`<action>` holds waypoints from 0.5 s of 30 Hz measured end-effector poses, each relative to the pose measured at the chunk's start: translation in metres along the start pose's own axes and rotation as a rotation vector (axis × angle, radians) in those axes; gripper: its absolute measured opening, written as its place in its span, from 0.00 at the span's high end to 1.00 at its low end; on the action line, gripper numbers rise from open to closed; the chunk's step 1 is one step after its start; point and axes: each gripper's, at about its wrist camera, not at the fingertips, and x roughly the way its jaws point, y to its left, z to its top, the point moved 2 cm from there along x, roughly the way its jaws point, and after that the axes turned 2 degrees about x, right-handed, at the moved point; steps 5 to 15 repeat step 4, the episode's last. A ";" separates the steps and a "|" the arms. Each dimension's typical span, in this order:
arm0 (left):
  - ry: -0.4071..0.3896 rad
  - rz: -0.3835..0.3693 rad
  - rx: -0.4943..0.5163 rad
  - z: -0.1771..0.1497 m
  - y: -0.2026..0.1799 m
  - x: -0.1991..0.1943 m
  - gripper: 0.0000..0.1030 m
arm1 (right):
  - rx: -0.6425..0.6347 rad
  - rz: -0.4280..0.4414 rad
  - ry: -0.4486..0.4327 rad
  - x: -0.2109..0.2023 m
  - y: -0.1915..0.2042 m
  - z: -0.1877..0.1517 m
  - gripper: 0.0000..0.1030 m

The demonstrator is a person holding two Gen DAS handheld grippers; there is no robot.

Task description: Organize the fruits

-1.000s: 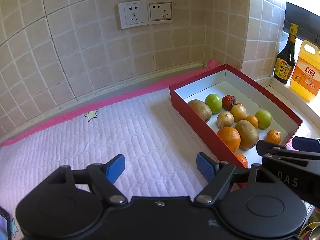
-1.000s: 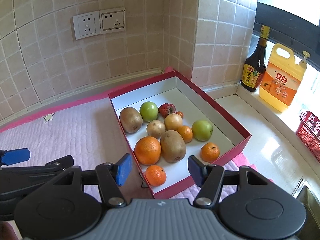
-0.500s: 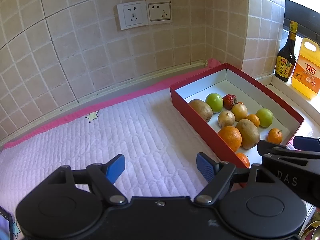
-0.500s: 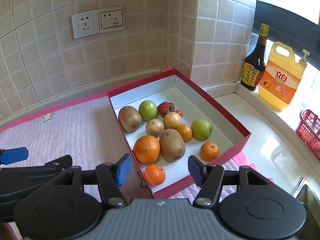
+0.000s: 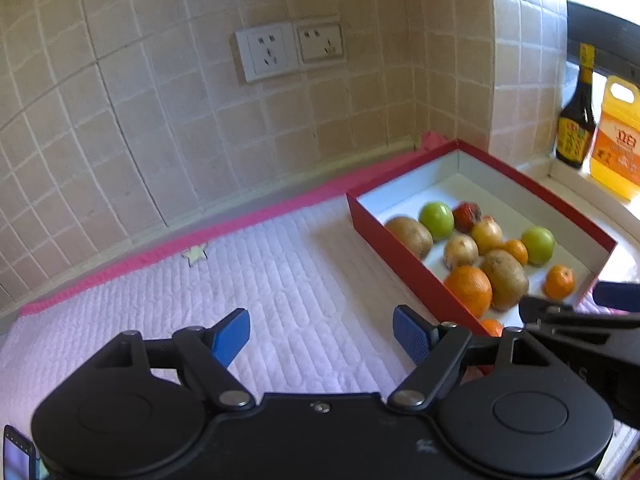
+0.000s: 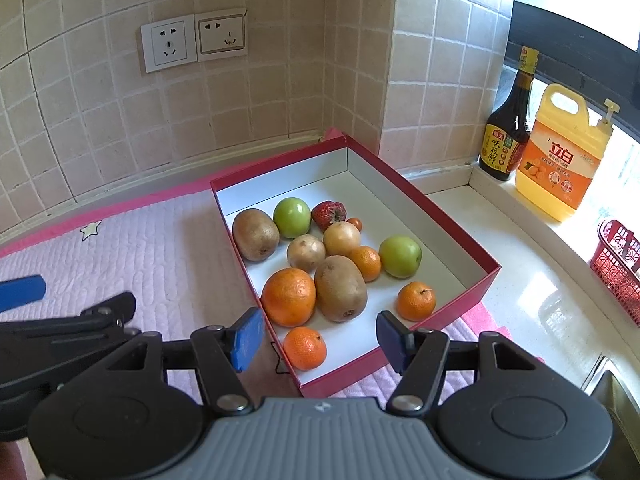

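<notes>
The red box (image 6: 420, 196) holds eleven fruits: two kiwis (image 6: 256, 239), two green apples (image 6: 292, 217), one large orange (image 6: 289, 297), three small mandarins (image 6: 305, 348), two pale yellowish round fruits (image 6: 306, 253), one strawberry (image 6: 329, 214), plus one tiny red fruit (image 6: 355, 223). Two bottles stand on the sill: one dark sauce bottle (image 6: 507, 128), one orange detergent jug (image 6: 560, 156). Two wall sockets (image 6: 194, 40), one red basket (image 6: 620, 264), and two claws show.
</notes>
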 end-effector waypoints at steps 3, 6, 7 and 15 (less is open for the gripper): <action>-0.023 0.008 -0.004 0.000 0.001 0.002 0.09 | -0.006 -0.007 -0.003 0.000 0.001 0.000 0.36; -0.015 0.011 0.000 0.000 0.001 0.004 0.09 | -0.005 -0.008 -0.003 0.000 0.000 0.000 0.35; -0.015 0.011 0.000 0.000 0.001 0.004 0.09 | -0.005 -0.008 -0.003 0.000 0.000 0.000 0.35; -0.015 0.011 0.000 0.000 0.001 0.004 0.09 | -0.005 -0.008 -0.003 0.000 0.000 0.000 0.35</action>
